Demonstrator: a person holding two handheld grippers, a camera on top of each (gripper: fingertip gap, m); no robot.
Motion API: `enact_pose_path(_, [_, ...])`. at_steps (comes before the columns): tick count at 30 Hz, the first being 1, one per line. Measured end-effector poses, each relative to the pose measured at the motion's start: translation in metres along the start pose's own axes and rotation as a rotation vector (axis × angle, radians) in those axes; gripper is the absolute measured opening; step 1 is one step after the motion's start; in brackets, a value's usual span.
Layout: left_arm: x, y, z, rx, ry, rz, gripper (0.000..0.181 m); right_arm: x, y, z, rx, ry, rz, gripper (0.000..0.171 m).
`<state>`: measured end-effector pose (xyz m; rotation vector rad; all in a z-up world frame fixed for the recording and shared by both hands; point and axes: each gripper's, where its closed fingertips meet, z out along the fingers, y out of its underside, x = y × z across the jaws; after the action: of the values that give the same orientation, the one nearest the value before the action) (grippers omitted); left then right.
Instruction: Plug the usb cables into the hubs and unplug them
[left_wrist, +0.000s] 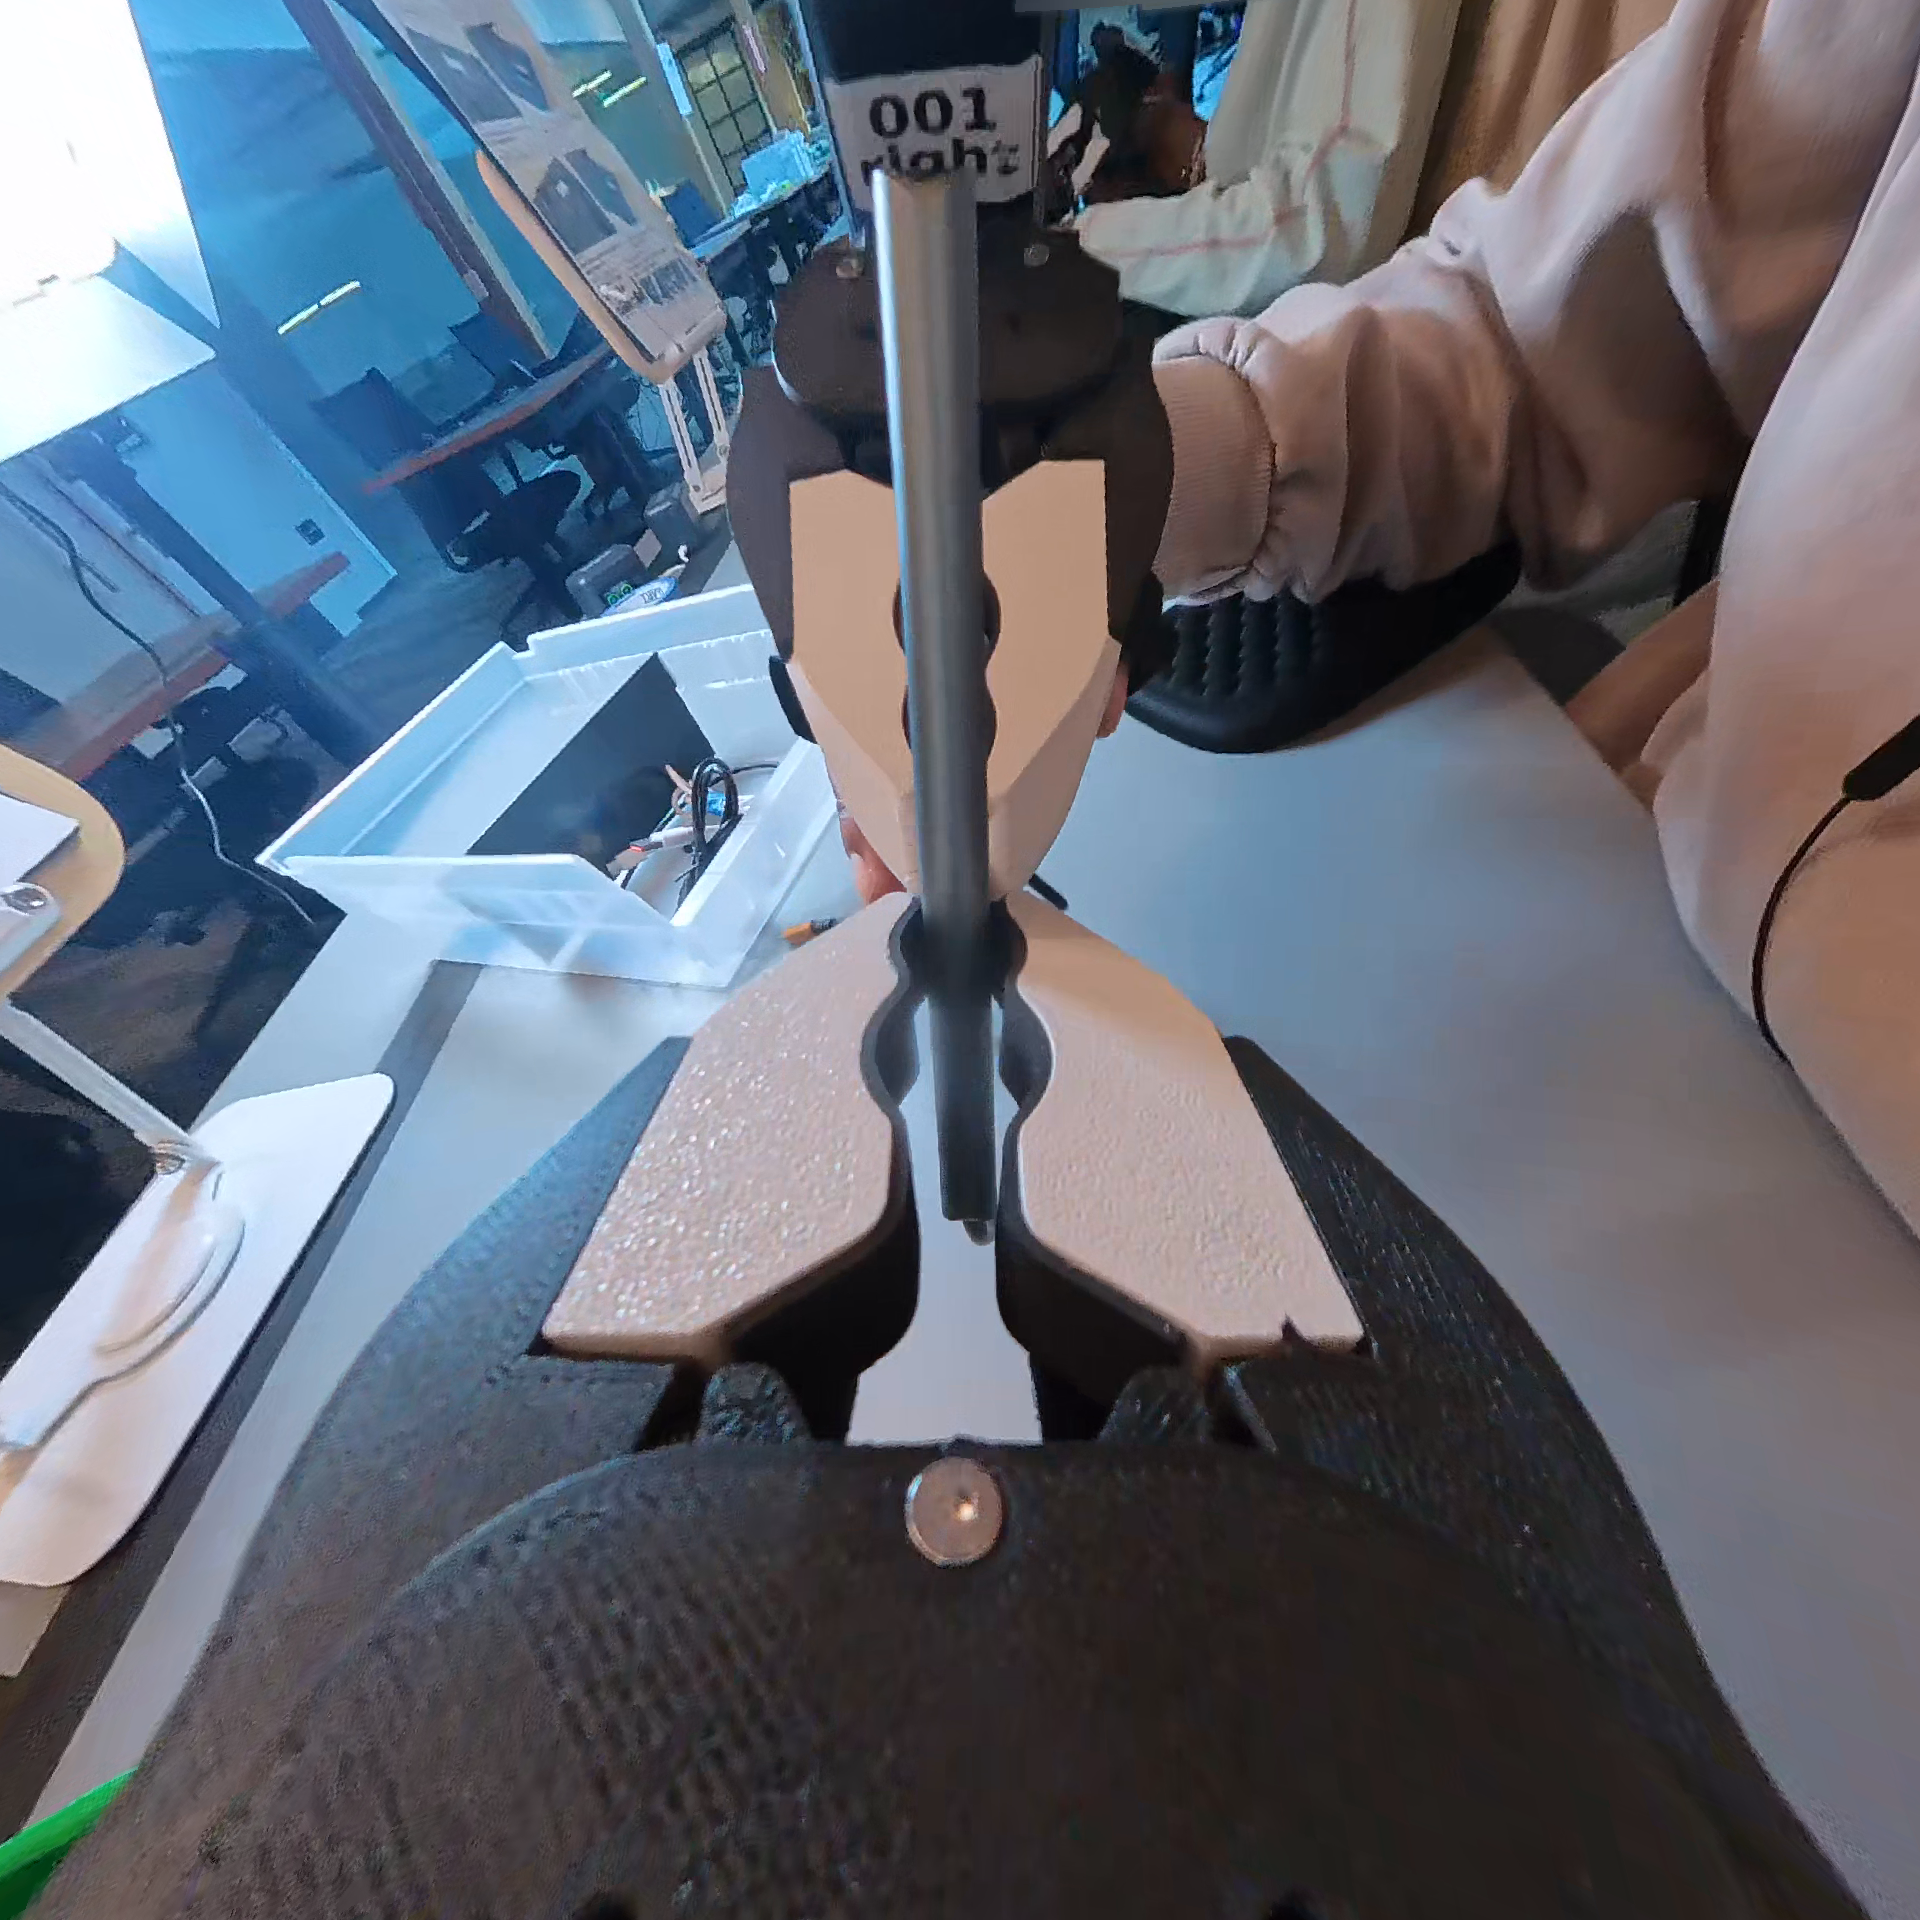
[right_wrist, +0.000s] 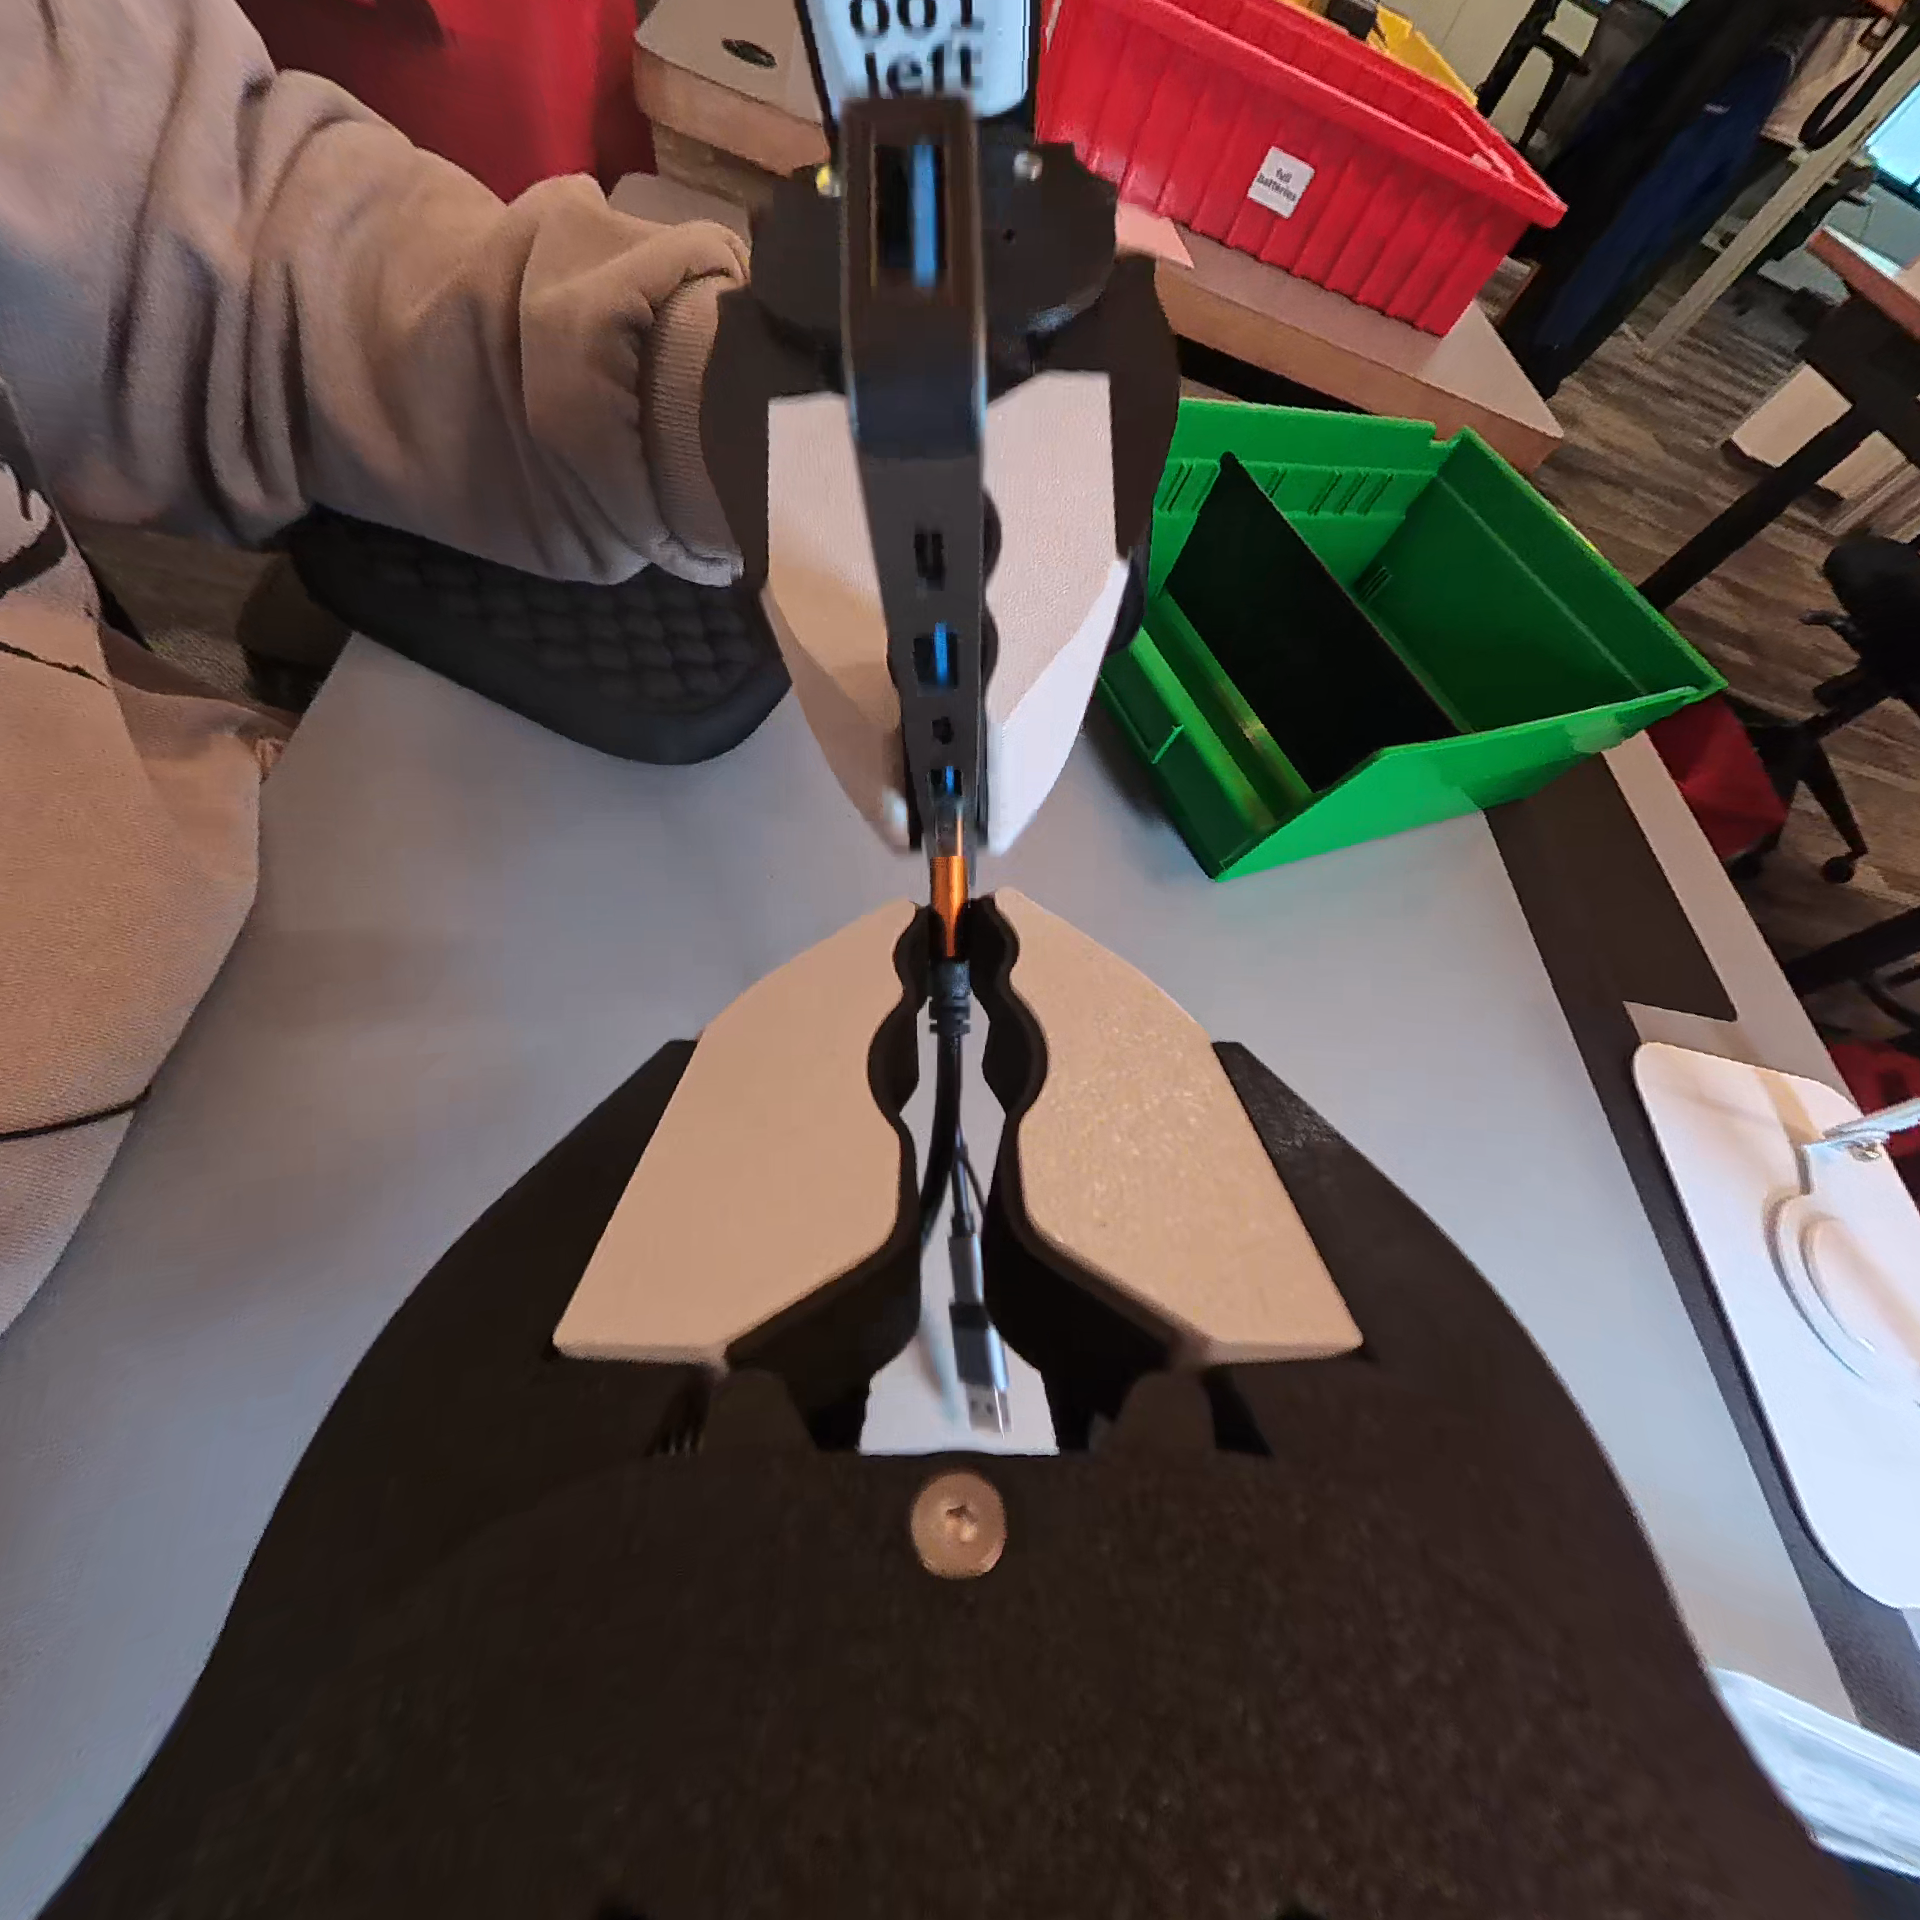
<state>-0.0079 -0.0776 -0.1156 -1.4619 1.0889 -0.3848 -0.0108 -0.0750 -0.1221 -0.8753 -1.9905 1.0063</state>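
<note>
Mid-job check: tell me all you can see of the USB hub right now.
The USB hub is a slim, dark grey, metal-looking bar held edge-on in the shut left claw, above the grey table. Its port side shows several slots, some blue inside. The orange-collared plug, gripped by the right claw, meets its near end; whether it is fully seated is unclear.

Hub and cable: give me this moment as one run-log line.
left tongs: shut on hub | right tongs: shut on orange plug | plug at hub's end port | seating: cannot tell

Grey table, office desks behind
</note>
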Motion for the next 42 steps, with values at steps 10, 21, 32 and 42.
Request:
enact_pose_path(10, [-0.049, -0.031, -0.07, 0.258, -0.196, -0.107, 0.011, 0.091, -0.018, -0.103, 0.101, 0.348, 0.034, 0.007])
enact_pose_path(21, [-0.04, -0.023, -0.045, 0.24, -0.136, -0.135, 0.011, 0.185, -0.02, -0.229, 0.395, 0.964, -0.042, 0.007])
enact_pose_path(32, [-0.032, -0.009, -0.03, 0.201, -0.086, -0.162, 0.011, 0.199, -0.027, -0.232, 0.566, 0.944, -0.054, 0.007])
enact_pose_path(42, [-0.03, -0.014, -0.031, 0.244, -0.075, -0.185, 0.011, 0.23, 0.096, -0.18, -0.003, 0.861, 0.222, 0.01])
